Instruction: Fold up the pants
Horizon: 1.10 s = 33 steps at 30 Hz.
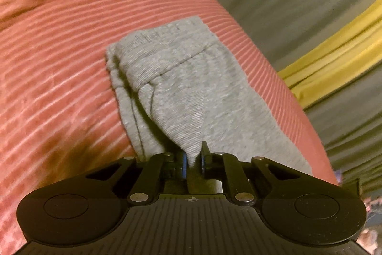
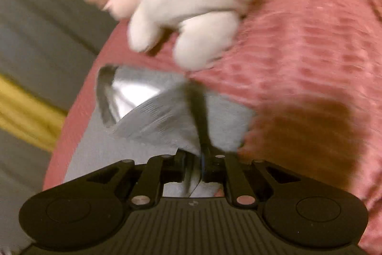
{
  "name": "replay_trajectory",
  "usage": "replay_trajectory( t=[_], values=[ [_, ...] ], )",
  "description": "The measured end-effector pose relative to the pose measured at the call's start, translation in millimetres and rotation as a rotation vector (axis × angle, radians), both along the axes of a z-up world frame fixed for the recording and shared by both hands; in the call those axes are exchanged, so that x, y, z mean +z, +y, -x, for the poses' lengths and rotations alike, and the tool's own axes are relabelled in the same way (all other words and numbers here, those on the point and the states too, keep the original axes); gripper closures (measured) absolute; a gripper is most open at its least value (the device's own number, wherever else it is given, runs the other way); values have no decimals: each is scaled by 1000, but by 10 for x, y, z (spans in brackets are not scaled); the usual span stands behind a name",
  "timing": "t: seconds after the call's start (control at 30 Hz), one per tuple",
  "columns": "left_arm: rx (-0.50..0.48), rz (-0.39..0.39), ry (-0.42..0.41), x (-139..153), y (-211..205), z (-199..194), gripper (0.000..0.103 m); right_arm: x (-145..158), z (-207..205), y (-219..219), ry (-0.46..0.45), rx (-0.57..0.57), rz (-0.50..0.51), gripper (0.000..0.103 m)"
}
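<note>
The grey sweatpants [image 1: 181,87] are laid on a pink ribbed bedspread [image 1: 59,63], already doubled lengthwise, with the waistband at the far end in the left wrist view. The near edge of the fabric is pinched by both claws. The left gripper [image 1: 193,158] is closed on a peak of cloth drawn up between its pads. The right gripper [image 2: 194,159] is likewise clamped on a bunched fold, though that view is blurred. A white plush toy [image 2: 191,4] is lying on the bedspread just beyond the pants. In judgement, both corners should be lifted evenly, kept taut, and carried towards the waistband so that edges are aligned and the toy is cleared.
</note>
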State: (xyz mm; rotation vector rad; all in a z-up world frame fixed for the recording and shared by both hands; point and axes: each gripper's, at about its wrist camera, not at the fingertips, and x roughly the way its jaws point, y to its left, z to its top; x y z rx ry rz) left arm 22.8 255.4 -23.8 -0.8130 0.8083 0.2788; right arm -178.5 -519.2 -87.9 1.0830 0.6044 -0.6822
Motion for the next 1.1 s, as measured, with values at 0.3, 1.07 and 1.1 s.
replay_trajectory(
  t=[0.3,1.07,1.1],
  values=[
    [-14,-179,39,239,-135,11,68,412,40,-21,142,-59,246,40],
    [-372,-151,13,340,-1548,-234,30,65,0,-157,-18,11,16,97],
    [-386,-156,19,319,-1613,-241,30,85,-1,-147,-13,15,23,100]
  ],
)
